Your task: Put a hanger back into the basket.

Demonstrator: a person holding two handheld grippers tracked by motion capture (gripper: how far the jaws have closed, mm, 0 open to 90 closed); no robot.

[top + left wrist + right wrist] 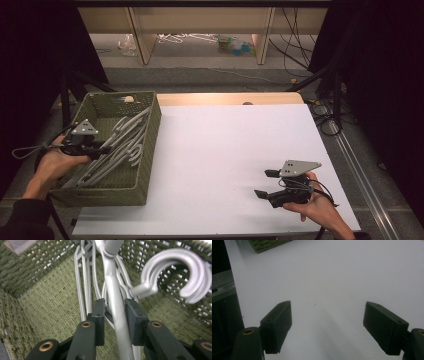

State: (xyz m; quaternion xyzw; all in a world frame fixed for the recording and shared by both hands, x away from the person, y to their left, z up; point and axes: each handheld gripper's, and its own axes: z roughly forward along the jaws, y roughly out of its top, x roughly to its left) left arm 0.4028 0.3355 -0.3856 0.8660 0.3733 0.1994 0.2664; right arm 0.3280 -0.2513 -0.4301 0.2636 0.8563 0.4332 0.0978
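At frame left, inside woven basket: left gripper jaws straddle grey hanger, not clamped; right gripper agape. Squeeze firmly before lifting.

Silver-grey plastic hangers, piled slantwise in the green woven basket

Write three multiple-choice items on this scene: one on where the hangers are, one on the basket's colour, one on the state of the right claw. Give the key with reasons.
1. Where do the hangers lie?
A. In the basket
B. On the white table top
C. On the floor

2. What colour is the basket?
A. Red
B. Olive green
C. White

3. How is the right claw?
A. Shut on a hanger
B. Shut on nothing
C. Open, holding nothing

Key: 1 A, the grey hangers rest inside the woven walls. 2 B, its weave is olive green. 3 C, its jaws stand wide apart over the bare table.
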